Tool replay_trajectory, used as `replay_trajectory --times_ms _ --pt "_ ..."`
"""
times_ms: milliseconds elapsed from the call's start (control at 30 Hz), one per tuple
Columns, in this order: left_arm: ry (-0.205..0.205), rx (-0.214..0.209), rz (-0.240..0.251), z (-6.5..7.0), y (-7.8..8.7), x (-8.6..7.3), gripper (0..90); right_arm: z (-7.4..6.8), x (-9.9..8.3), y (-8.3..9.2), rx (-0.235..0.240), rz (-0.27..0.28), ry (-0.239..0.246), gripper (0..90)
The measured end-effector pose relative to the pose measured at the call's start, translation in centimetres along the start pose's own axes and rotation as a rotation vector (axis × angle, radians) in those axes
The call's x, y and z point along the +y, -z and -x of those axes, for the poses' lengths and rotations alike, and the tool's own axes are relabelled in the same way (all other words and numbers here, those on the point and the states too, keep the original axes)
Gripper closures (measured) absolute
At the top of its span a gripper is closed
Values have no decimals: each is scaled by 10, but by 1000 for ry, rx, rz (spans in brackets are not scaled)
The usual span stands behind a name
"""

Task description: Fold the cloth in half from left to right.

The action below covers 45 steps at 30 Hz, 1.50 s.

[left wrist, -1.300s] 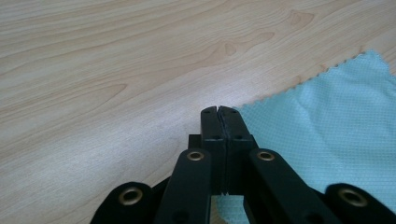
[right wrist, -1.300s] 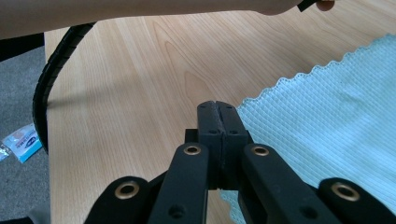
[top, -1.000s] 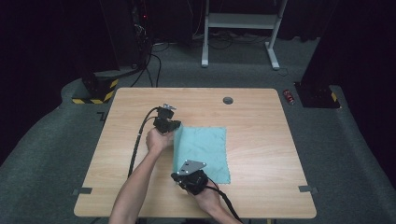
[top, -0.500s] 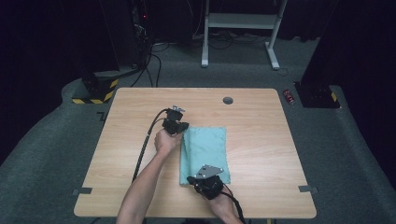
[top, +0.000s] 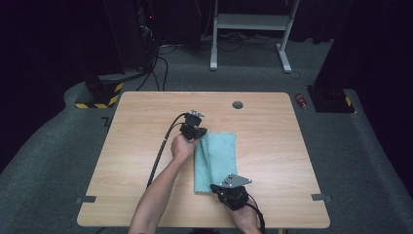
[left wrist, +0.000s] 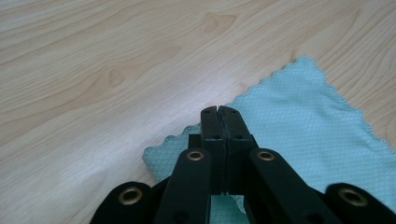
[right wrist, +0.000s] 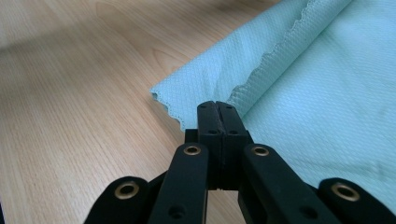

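A dim lab or recording studio. A wooden table [top: 146, 146] stands on grey carpet [top: 360, 161], ringed by black curtains, floor cables [top: 160, 68] and a white stand [top: 253, 22].

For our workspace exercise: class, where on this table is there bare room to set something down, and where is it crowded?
Bare table lies right of the cloth, and left of the left gripper and its cable. The far strip holds just a round hole. Crowded: the middle, round the cloth, and the near edge by the right gripper.

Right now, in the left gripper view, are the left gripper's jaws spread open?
No. The left gripper has its jaws pressed together above a corner of the teal cloth.
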<state>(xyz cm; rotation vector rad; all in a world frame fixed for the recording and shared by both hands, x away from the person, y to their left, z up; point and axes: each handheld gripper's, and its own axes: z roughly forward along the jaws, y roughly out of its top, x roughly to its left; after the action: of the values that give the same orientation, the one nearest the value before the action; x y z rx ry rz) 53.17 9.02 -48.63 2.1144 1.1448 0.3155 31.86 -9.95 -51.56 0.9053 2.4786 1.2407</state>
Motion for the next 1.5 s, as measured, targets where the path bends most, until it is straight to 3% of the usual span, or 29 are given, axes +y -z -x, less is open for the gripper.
replay_trajectory --times_ms 433,633,1033,1500 --pt "-43 -33 -5 28 -21 16 896 14 -19 21 -57 4 -40 900" --pt "-40 -46 -4 37 -31 20 896 18 -24 28 -81 6 -52 900" --pt "-49 -51 0 48 -44 28 894 27 -32 39 -127 6 -74 900" --pt "-68 -48 -2 55 -54 29 867 35 -37 41 -143 -33 -105 891"
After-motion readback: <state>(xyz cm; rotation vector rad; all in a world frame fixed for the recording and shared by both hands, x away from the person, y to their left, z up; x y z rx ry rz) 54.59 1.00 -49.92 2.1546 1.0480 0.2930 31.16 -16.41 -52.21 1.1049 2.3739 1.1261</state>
